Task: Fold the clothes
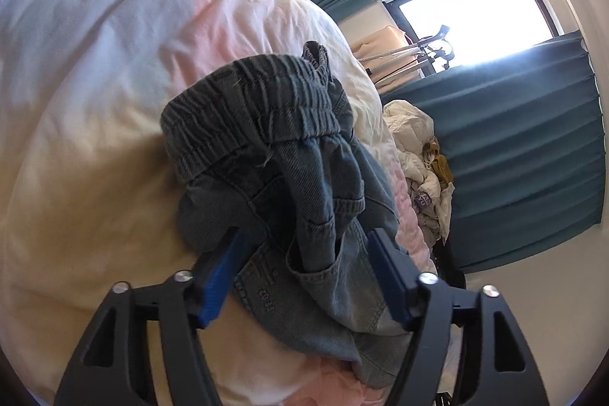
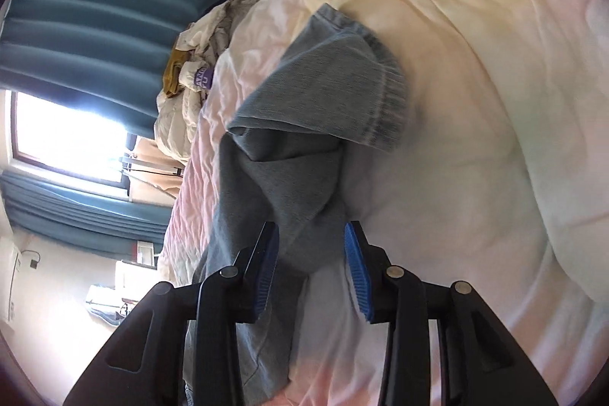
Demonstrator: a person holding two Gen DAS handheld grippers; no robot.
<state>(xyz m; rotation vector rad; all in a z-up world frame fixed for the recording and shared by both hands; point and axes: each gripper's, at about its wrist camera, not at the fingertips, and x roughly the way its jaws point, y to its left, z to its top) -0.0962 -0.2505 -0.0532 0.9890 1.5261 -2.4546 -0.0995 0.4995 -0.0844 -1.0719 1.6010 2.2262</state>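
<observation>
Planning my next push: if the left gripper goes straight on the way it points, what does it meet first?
The bunched denim shorts: they already lie between the open left gripper fingers, elastic waistband farthest. Behind them comes the pale bedding; depth is unclear.

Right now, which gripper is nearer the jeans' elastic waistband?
Left. The left gripper stands open around bunched denim just below the waistband. The right gripper is open at a leg near the hem.

Faded, matt denim shorts with a ribbed elastic waistband lie on a soft, wrinkled cotton duvet.
</observation>
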